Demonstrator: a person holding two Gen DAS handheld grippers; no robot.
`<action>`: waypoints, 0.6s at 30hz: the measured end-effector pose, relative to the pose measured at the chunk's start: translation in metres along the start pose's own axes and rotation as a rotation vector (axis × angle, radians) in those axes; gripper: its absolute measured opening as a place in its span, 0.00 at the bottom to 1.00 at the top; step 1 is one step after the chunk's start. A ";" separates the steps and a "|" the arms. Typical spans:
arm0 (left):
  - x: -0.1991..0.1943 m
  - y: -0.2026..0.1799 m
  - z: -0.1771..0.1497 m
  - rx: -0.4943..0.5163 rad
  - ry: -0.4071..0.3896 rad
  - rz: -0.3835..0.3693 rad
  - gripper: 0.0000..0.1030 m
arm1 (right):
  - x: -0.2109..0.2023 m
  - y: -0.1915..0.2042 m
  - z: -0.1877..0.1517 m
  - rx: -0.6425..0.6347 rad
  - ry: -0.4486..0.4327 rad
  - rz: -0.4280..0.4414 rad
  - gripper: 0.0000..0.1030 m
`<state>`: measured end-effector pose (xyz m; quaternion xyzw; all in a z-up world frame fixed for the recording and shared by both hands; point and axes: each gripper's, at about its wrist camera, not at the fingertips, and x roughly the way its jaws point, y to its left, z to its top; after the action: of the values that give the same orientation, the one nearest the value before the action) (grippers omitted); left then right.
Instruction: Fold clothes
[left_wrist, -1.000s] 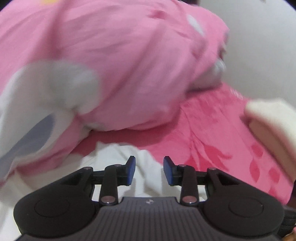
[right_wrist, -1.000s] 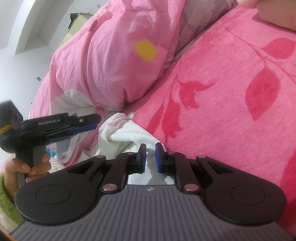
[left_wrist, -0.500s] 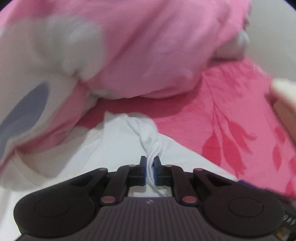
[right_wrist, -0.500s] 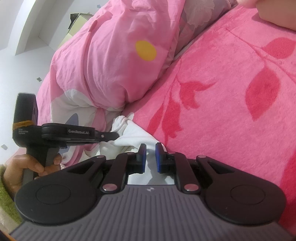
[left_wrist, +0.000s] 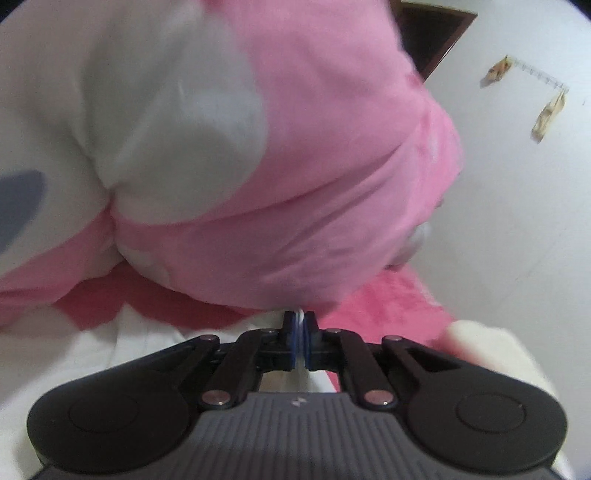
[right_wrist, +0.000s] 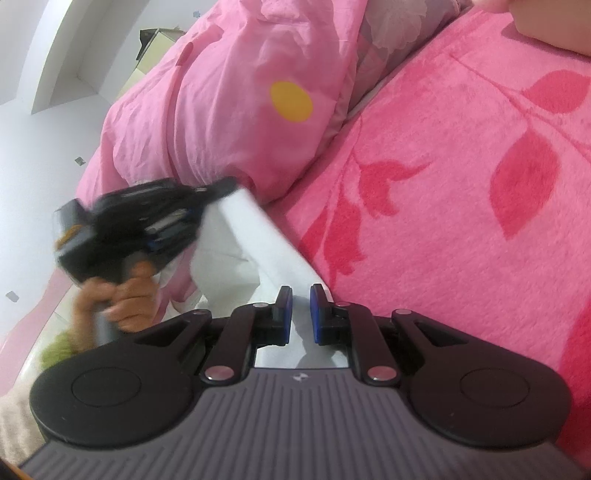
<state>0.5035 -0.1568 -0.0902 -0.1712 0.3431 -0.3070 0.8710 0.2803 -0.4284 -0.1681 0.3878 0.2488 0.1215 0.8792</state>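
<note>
Right wrist alone shows the left gripper pinching white cloth.

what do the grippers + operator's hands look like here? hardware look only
Both grippers, left gripper and right gripper, match: black linkage arms, silver pivot pins, blue finger pads, ribbed grey body with small white logo. The hand is bare, with a green cuff.
</note>
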 end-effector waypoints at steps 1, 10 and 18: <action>0.003 0.000 0.000 0.001 -0.007 0.007 0.06 | 0.000 0.000 0.000 0.001 0.000 0.001 0.08; -0.054 -0.022 0.007 0.074 -0.050 0.052 0.55 | -0.001 -0.003 0.000 0.020 -0.002 0.015 0.08; -0.262 -0.032 0.014 0.086 -0.136 0.206 0.57 | -0.001 -0.007 0.000 0.044 -0.009 0.032 0.08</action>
<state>0.3496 -0.0086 0.0649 -0.1177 0.2856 -0.2181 0.9257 0.2799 -0.4331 -0.1726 0.4116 0.2413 0.1283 0.8694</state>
